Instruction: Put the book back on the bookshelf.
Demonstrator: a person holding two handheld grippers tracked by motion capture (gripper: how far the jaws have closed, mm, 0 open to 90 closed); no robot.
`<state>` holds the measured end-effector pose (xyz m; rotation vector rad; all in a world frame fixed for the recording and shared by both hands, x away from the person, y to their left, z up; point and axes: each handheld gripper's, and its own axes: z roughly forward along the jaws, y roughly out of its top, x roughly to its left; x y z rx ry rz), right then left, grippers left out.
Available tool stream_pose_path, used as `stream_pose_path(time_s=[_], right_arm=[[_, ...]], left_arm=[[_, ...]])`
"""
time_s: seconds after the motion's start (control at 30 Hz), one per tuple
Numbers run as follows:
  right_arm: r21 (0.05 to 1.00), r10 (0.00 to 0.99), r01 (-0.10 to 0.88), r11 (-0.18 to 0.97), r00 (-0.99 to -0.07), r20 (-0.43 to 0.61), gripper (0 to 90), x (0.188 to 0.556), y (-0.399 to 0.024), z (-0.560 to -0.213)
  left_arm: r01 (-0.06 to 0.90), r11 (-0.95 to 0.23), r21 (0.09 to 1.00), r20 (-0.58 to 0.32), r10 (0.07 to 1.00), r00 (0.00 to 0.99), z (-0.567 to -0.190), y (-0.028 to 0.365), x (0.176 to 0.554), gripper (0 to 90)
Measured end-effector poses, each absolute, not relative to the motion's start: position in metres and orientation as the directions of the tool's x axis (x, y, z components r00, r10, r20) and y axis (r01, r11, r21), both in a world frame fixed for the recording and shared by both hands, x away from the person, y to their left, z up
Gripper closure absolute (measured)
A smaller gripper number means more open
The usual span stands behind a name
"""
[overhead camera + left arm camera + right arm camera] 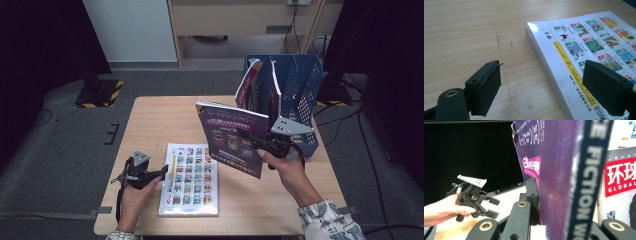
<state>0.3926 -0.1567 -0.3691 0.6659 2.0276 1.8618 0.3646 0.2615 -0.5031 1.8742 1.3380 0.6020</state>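
A purple magazine [230,137] stands tilted in the air above the table, with my right gripper [260,145] shut on its right edge. In the right gripper view the purple magazine [559,170] is pinched spine-on in my right gripper [549,202], one black pad pressing its cover. A white magazine [190,180] printed with a grid of small covers lies flat near the table's front edge. My left gripper [162,172] stays low just left of it, open and holding nothing. Its own view shows my left gripper [541,67] straddling the near edge of the white magazine [589,42].
A blue file rack [305,85] stands at the back right of the wooden table [160,120], with magazines upright in its left slots. One with a red label [621,180] is just behind the purple one. My left gripper [495,208] shows farther off.
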Motion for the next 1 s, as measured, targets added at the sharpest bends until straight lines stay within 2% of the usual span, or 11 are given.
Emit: stream_pose_path(time_s=[1.0], right_arm=[[0.993,0.557,0.114,0.022,-0.826,0.082,84.2,0.383,-0.191,-0.360]], left_arm=[[0.591,-0.190,0.784,-0.037,0.936,0.349,-0.504,0.260,0.365,15.0]])
